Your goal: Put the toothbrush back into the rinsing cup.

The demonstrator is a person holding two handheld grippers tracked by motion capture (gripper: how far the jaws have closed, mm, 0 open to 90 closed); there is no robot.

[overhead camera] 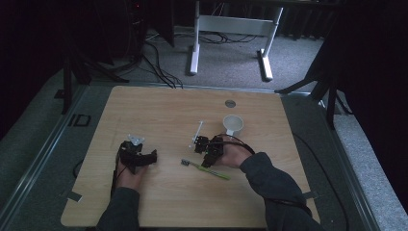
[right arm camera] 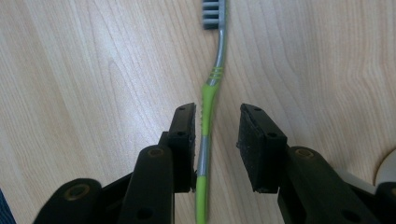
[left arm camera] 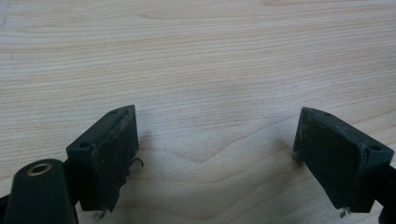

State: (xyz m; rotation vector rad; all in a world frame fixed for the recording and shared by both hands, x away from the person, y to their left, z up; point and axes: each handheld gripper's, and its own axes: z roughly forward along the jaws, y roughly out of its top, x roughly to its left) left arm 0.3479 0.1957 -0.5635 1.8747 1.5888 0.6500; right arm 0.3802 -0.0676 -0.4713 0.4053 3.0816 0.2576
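Toothbrush: a green-and-grey plastic toothbrush with grey bristles lay flat on the light wooden table, handle toward the person, head pointing away in the right gripper view.
Right gripper: the black two-jaw right gripper straddled the green handle, jaws parted with a gap on the far side; one jaw stood just beside or touching the handle, and which of the two could not be told.
Grip: judged not yet made; the brush appeared to rest on the wood, not lifted.
Left gripper: the black left gripper hung low over bare wood, jaws spread wide with nothing between them, well apart from the brush.
Hands: in the high view the right hand sat over the brush's near end, the left hand off to the side.
Nearby: a small white plastic cup stood just beyond the right gripper; a thin white stick-like piece lay beside it, too small to identify.
Progress: early, by the look of it. The approach seemed done; closing on the handle, lifting, and any placing, perhaps into the cup, remained.
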